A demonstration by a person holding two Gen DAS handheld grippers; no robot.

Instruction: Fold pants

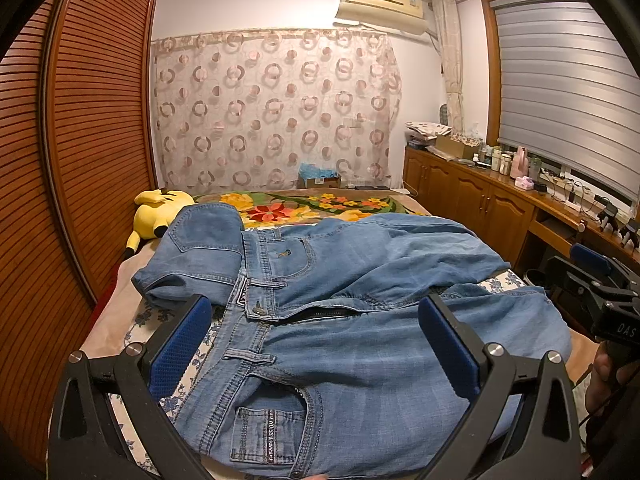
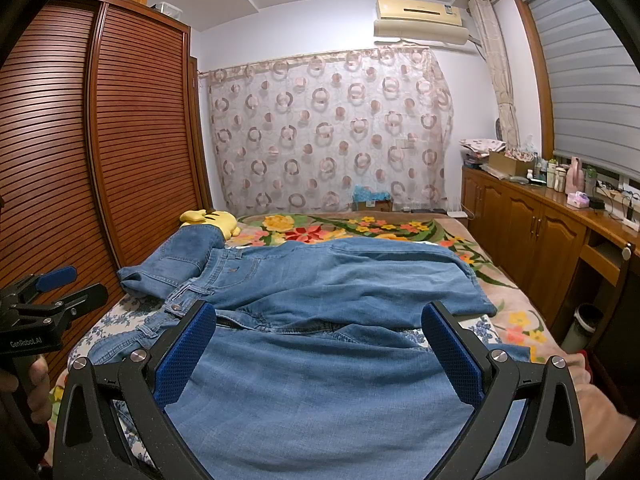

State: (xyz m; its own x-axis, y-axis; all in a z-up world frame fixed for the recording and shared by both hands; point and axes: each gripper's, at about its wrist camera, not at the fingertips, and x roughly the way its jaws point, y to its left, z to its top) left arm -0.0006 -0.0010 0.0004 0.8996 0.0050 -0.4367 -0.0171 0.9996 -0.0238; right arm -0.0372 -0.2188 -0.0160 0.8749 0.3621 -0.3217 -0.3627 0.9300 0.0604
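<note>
A pair of light blue jeans lies spread on the bed, waistband to the left, legs running right, with one part flipped over at the far left. My left gripper is open and empty, hovering over the waistband and front pocket. My right gripper is open and empty over the jeans at the thigh. The right gripper also shows at the right edge of the left wrist view. The left gripper also shows at the left edge of the right wrist view.
The bed has a floral blanket. A yellow plush toy lies at its far left by the slatted wardrobe. A wooden cabinet with bottles runs along the right. A bin stands beside the bed.
</note>
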